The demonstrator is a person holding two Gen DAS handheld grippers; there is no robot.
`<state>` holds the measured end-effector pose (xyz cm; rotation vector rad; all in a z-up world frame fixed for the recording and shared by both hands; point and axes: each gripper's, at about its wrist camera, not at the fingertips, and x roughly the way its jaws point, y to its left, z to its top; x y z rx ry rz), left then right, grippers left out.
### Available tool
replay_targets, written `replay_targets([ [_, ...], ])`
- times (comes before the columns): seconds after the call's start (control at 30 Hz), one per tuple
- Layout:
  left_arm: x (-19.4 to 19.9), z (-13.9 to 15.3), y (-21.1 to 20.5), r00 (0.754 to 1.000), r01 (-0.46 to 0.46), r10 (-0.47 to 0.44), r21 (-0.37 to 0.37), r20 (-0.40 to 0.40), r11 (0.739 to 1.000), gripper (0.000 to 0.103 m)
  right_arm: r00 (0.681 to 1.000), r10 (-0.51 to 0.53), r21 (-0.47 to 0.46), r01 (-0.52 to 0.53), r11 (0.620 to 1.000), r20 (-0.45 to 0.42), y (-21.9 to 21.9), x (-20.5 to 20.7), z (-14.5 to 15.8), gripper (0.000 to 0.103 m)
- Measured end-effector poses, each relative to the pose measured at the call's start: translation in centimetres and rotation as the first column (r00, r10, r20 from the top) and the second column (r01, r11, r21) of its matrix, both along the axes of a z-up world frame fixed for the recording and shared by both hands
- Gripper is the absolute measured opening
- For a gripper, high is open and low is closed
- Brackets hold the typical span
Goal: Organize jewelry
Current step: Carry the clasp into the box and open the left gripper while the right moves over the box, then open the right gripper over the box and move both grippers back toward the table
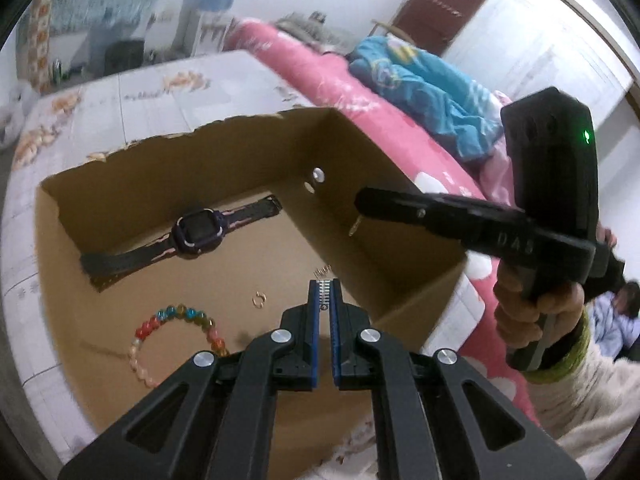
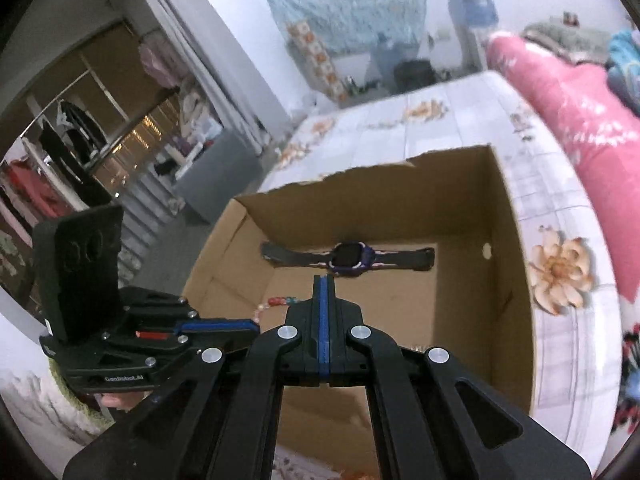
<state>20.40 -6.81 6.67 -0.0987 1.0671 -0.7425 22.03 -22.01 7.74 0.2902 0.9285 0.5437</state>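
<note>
An open cardboard box (image 1: 360, 168) holds a dark purple watch (image 1: 196, 234), a multicoloured bead bracelet (image 1: 176, 340) and a small gold ring (image 1: 259, 300). My left gripper (image 1: 324, 286) is over the box, shut on a small silver sparkly piece of jewelry (image 1: 323, 292). My right gripper (image 1: 362, 202) reaches in from the right above the box wall, with a small gold item (image 1: 354, 227) hanging at its tip. In the right wrist view my right gripper (image 2: 324, 280) is shut, above the box (image 2: 516, 240), with the watch (image 2: 352, 260) just beyond; the left gripper (image 2: 240, 326) is at the left.
The box sits on a white flowered bedsheet (image 1: 160, 92). A pink quilt (image 1: 320, 76) and blue cloth (image 1: 420, 84) lie to the right. A water dispenser (image 1: 208, 4) stands at the back. A wardrobe area (image 2: 80, 140) is at the left.
</note>
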Motion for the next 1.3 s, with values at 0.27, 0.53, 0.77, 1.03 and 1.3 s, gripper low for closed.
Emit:
replay_targets([
  [0.27, 5.5, -2.1, -1.6, 0.987, -0.069, 0.080, 0.082, -0.137, 0.994, 0.005, 0.998, -0.001, -0.062, -0.004, 0.998, -0.069, 0.5, 3.8, -0.7, 0.004],
  [0.53, 6.8, -3.6, -1.9, 0.979, -0.092, 0.109, 0.106, -0.171, 0.990, 0.010, 0.998, -0.029, -0.057, 0.026, 0.998, -0.055, -0.8, 3.8, -0.3, 0.006],
  [0.77, 6.2, -2.7, -1.4, 0.983, -0.117, 0.129, 0.092, -0.134, 0.989, 0.011, 0.998, -0.062, -0.061, 0.062, 0.996, -0.007, -2.0, 2.2, 1.0, 0.013],
  [1.03, 2.1, 1.0, -0.4, 0.994, -0.107, 0.109, 0.054, -0.021, 0.993, 0.024, 0.992, -0.110, -0.040, 0.113, 0.993, 0.068, -3.6, -1.7, 3.8, 0.031],
  [1.3, -5.5, 4.7, 1.0, 0.992, -0.038, 0.041, -0.031, 0.121, 0.999, 0.047, 0.983, -0.130, 0.008, 0.130, 0.991, 0.131, -4.8, -7.6, 5.8, 0.038],
])
